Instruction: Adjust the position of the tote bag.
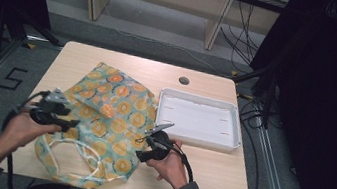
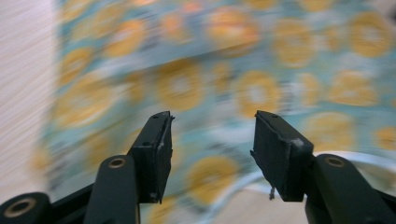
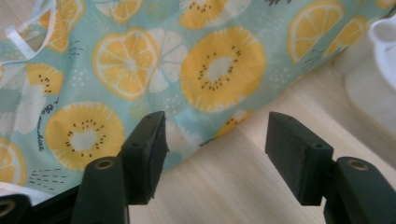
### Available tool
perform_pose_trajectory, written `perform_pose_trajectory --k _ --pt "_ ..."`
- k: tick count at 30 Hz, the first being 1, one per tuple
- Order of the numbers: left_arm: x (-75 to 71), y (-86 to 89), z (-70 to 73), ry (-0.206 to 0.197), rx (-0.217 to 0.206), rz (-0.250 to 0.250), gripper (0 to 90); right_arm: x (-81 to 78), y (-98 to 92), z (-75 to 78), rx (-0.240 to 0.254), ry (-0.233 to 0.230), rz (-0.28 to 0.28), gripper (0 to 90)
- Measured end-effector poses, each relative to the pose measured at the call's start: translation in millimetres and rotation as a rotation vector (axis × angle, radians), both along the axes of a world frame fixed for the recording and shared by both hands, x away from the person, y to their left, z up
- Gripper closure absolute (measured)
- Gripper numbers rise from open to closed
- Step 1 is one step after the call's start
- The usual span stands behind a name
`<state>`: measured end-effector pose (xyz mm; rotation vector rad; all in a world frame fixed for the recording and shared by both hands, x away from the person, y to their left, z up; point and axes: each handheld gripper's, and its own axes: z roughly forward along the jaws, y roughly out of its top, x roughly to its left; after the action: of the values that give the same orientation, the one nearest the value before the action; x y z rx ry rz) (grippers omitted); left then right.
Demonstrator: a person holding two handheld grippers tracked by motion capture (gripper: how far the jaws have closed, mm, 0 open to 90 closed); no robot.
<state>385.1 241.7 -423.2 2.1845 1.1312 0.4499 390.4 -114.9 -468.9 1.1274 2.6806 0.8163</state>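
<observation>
One wooden table (image 1: 205, 176) takes up the middle of the room, and across its left half lies one fruit-print cloth bag (image 1: 111, 111), turquoise with orange and lemon slices. Its long axis runs from the far middle of the table down toward the near left corner, and its white drawstring loop (image 1: 72, 148) curls at the near end, so the mouth points at the person.

To the right of the bag, just beside its edge, sits one white tray (image 1: 200, 102), shallow, rectangular, long side running left to right. There's nothing in it.

Two grippers are in play. The left gripper (image 2: 212, 140) is at the bag's near left edge, raised over the print; its jaws stand apart with nothing between them, the fabric blurred beyond. The right gripper (image 3: 215, 144) is at the bag's near right edge, between bag and tray; its jaws gape wide over the cloth's edge and bare wood, not holding anything.

One small dark grommet (image 1: 183, 80) sits in the tabletop beyond the tray.
</observation>
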Motion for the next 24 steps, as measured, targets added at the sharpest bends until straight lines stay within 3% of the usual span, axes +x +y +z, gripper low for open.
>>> perform_pose_trajectory --k 4,5,6,7,8,9,11,12,13,14,15,16,18,19,20,21,22,23,24 --pt "9.1 31.3 -7.0 0.000 0.022 0.105 40.4 2.6 1.5 -9.1 -0.017 0.036 -0.008 37.3" --pt "10.8 34.9 -13.0 -0.011 0.009 0.133 36.2 1.8 2.0 -11.3 -0.025 0.065 -0.023 35.8" --pt "12.3 38.6 -18.7 0.007 0.007 0.142 36.2 1.8 2.0 -11.3 -0.025 0.065 -0.023 35.8" --pt "15.2 46.9 -27.0 0.045 0.034 0.156 34.2 1.8 1.5 -12.7 -0.043 0.049 0.003 33.5" --pt "15.2 46.9 -27.0 0.045 0.034 0.156 33.1 1.8 1.5 -12.7 -0.043 0.049 0.003 33.5" --pt "19.8 53.6 -37.2 0.039 0.016 0.204 31.5 -0.7 3.5 -12.9 -0.042 0.076 -0.023 33.6" --pt "24.3 62.2 -44.7 0.060 0.011 0.231 29.9 0.3 4.0 -14.6 -0.048 0.053 -0.013 33.5" --pt "24.3 62.2 -44.7 0.060 0.011 0.231 29.0 0.3 4.0 -14.6 -0.048 0.053 -0.013 33.5" --pt "27.0 67.5 -46.1 0.087 0.038 0.208 28.6 1.5 4.0 -15.7 -0.047 0.059 -0.029 32.8" --pt "29.1 70.1 -47.3 0.082 0.023 0.193 28.5 1.5 4.0 -15.7 -0.047 0.059 -0.029 32.8" --pt "34.4 73.9 -48.5 0.078 -0.027 0.204 28.1 2.9 4.5 -16.7 -0.036 0.063 -0.042 32.8" --pt "34.4 73.9 -48.5 0.078 -0.027 0.204 27.1 2.9 4.5 -16.7 -0.036 0.063 -0.042 32.8" --pt "41.6 74.2 -53.2 0.084 -0.083 0.193 27.5 6.4 5.6 -18.7 -0.022 0.062 -0.063 34.1" --pt "45.5 73.4 -56.5 0.113 -0.083 0.175 34.4 10.1 7.5 -21.6 -0.008 0.066 -0.066 43.2" --pt "45.5 73.4 -56.5 0.113 -0.083 0.175 41.9 10.1 7.5 -21.6 -0.008 0.066 -0.066 43.2" --pt "46.4 71.9 -58.4 0.111 -0.077 0.165 41.9 10.5 9.3 -20.4 -0.026 0.070 -0.086 49.2" --pt "46.9 71.5 -59.4 0.106 -0.068 0.141 54.6 13.4 10.3 -20.5 -0.035 0.044 -0.068 61.5" --pt "46.1 70.1 -60.3 0.087 -0.072 0.139 68.0 17.0 10.7 -21.1 -0.042 -0.003 -0.016 69.2" --pt "44.7 69.3 -59.3 0.086 -0.068 0.128 77.6 19.5 11.2 -21.3 -0.046 -0.024 -0.006 76.3"
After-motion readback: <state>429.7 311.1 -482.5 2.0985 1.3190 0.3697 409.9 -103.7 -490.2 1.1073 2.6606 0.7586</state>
